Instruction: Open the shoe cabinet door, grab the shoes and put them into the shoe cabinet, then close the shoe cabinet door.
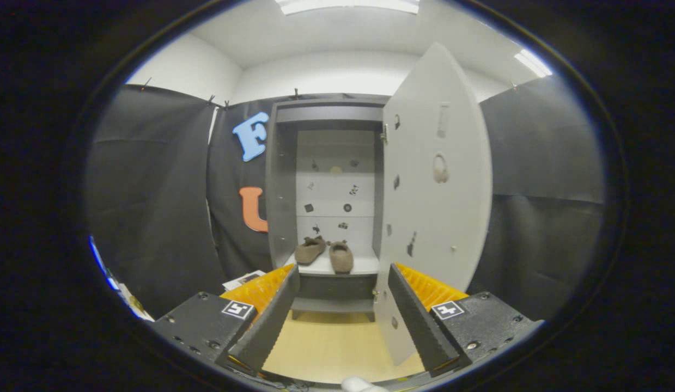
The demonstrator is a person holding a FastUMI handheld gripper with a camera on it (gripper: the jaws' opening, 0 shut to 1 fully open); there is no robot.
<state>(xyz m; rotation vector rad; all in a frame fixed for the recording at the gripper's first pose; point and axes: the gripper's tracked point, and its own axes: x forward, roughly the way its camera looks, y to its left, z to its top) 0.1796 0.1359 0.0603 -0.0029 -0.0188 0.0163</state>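
Shoes, a brown pair of soft slippers, sit side by side on the pale lower shelf of the shoe cabinet, well beyond our tongs. We see the left shoe angled with its toe turned outward, while the right one points roughly straight toward us; the two are close together, and whether they touch at the heel end we cannot tell. The grey cabinet stands upright against the black cloth wall, and its door is swung wide, hinged on the right side of the opening and reaching out toward us, so that its lower edge comes down just beside our right finger. On the inner face of the door we make out a few small dark marks and a pale rounded shape, too small to name. The back panel of the cabinet carries several small dark spots as well.

Our tongs are spread wide and hold nothing: the two dark ribbed fingers are well apart, with bare light wooden floor between them. The left finger lies below the cabinet's left edge. Some papers lie on the floor to the left of the cabinet's base, just beyond the left finger's orange body.
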